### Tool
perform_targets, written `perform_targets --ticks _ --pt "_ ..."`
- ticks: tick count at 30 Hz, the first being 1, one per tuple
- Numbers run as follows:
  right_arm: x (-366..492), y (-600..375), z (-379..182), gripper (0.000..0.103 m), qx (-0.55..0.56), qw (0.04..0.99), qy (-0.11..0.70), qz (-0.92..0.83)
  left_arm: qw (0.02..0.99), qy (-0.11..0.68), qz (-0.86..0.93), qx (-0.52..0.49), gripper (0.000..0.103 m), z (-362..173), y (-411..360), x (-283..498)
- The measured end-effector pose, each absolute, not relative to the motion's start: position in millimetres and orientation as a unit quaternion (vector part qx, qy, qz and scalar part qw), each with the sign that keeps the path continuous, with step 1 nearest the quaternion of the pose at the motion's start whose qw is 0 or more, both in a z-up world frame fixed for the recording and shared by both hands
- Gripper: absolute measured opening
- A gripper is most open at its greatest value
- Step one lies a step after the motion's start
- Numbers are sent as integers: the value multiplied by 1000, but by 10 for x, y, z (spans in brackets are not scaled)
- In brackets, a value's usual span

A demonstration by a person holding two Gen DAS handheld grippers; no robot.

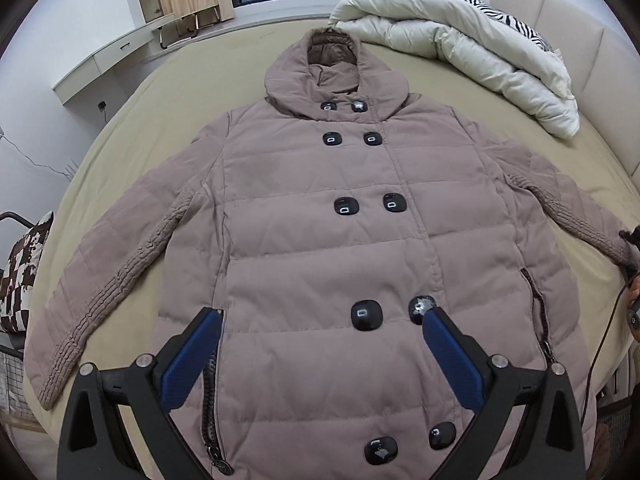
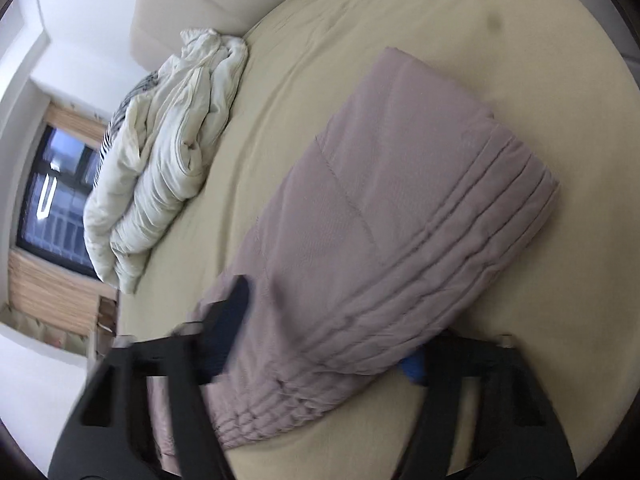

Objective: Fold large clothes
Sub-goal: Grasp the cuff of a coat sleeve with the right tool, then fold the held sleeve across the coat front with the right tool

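A mauve hooded puffer coat [image 1: 320, 232] with dark double-row buttons lies flat, front up, on the beige bed [image 1: 192, 80], hood far, sleeves spread. My left gripper [image 1: 320, 316] is open and empty above the coat's lower front, its blue pads apart. In the right wrist view the coat's right sleeve [image 2: 392, 208] lies between the fingers of my right gripper [image 2: 332, 328]; the jaws stand wide around the ribbed cuff end, blurred, and whether they grip it is unclear. The right gripper also shows in the left wrist view [image 1: 630, 240] at the sleeve's cuff.
A rolled cream duvet [image 1: 460, 48] lies at the bed's far right, by the padded headboard [image 1: 568, 24]. A white desk [image 1: 100, 64] and window stand beyond the bed. A patterned cushion [image 1: 24, 272] sits off the left edge. A cable [image 1: 600, 352] hangs at right.
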State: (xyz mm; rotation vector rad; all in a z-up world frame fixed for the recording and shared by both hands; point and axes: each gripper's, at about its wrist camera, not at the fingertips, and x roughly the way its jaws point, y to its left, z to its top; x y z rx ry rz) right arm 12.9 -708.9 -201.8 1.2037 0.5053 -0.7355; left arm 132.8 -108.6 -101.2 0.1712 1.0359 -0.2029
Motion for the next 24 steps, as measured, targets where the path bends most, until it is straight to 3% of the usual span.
perform_targets --ticks 3,6,14,18,22,24 --pt "357 -7079 -1845 21 522 751 237 -326 862 492 -103 60 103 -1006 -1020 1372" --pt "590 -6879 -1404 16 469 796 230 -305 865 488 -113 34 103 -986 -909 1424" --pt "2074 -5037 -117 15 294 921 249 -62 880 462 -105 -38 103 -821 -391 1621" --pt "2749 -3889 -192 15 236 923 303 24 884 452 -92 -76 103 -802 -32 1741" --pt "3274 -3081 -725 18 231 896 373 71 884 449 -85 -100 103 -867 227 1883" --pt "3435 -2810 -1057 27 227 881 406 89 881 451 -87 -114 103 -921 313 1956"
